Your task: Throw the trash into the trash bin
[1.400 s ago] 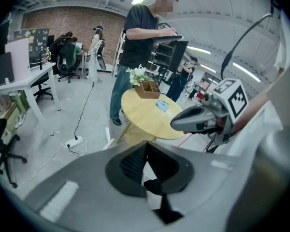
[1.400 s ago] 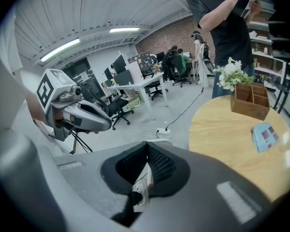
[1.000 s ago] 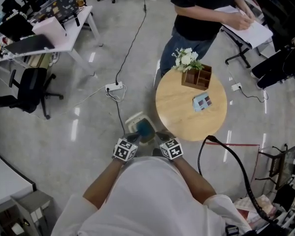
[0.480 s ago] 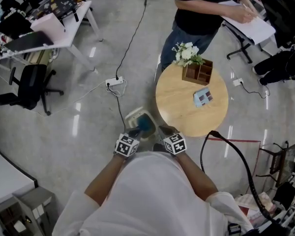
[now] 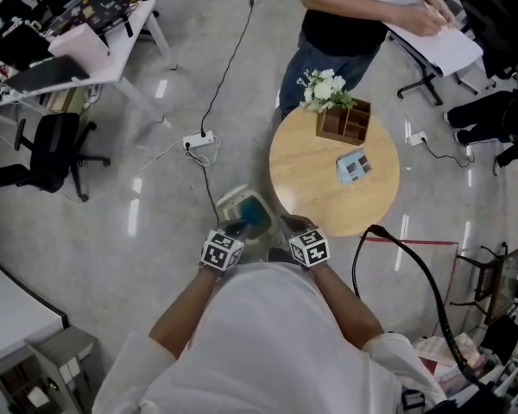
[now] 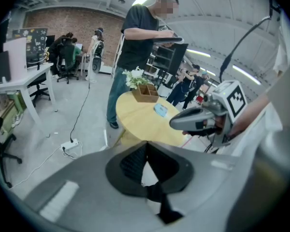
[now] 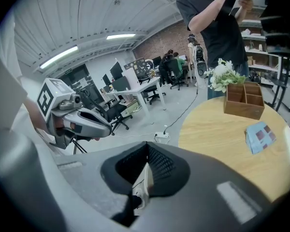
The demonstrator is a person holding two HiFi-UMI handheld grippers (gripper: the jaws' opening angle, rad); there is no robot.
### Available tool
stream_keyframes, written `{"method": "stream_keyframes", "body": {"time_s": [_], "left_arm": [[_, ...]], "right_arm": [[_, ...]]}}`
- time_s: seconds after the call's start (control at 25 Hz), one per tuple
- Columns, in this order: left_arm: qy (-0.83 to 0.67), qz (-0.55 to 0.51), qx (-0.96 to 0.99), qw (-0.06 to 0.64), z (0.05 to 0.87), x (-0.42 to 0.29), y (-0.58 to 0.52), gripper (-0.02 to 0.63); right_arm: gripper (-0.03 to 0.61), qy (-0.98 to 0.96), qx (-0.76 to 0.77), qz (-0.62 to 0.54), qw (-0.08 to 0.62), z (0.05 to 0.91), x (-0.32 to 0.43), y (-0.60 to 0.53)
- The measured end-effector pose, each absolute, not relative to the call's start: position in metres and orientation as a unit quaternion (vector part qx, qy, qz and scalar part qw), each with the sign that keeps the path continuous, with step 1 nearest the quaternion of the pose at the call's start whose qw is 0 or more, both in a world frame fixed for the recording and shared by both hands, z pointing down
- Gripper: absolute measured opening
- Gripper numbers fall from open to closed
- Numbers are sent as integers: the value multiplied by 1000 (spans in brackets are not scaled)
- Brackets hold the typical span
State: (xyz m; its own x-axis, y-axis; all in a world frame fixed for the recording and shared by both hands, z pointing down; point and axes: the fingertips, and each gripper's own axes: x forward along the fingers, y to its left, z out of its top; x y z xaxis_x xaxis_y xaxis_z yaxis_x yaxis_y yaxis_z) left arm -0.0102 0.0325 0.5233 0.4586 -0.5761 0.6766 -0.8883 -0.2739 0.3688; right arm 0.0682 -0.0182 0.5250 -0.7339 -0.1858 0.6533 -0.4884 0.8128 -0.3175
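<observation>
A blue patterned scrap lies on the round wooden table; it also shows in the left gripper view and the right gripper view. A white trash bin with a teal inside stands on the floor by the table's near left edge. Both grippers hover close to my chest, just over the bin. My left gripper is shut with nothing in it. My right gripper is also shut and empty, near the table's rim. Each shows in the other's view: the right, the left.
A wooden organizer box with white flowers stands at the table's far side, where a person stands writing. A power strip and its cable lie on the floor. A black hose loops at right; an office chair is at left.
My right gripper has shifted a little forward toward the table. The left gripper has hardly moved. Both stay shut.
</observation>
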Motion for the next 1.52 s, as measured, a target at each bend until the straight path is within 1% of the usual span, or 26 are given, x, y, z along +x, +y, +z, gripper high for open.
{"method": "stream_keyframes", "body": {"time_s": [0.32, 0.4, 0.6, 1.12, 1.52], "left_arm": [[-476, 210, 769, 371, 522, -5, 25, 3], [-474, 213, 770, 371, 523, -2, 24, 3], [-470, 217, 771, 370, 525, 4, 18, 3], [-477, 214, 767, 372, 526, 16, -5, 3], [-483, 209, 763, 374, 526, 25, -21, 3]], "right_arm": [[3, -894, 212, 243, 310, 526, 90, -36], [19, -892, 221, 246, 307, 526, 98, -43], [37, -886, 249, 254, 297, 525, 119, -65], [57, -873, 298, 255, 291, 526, 167, -123], [67, -866, 312, 256, 295, 533, 189, -154]]}}
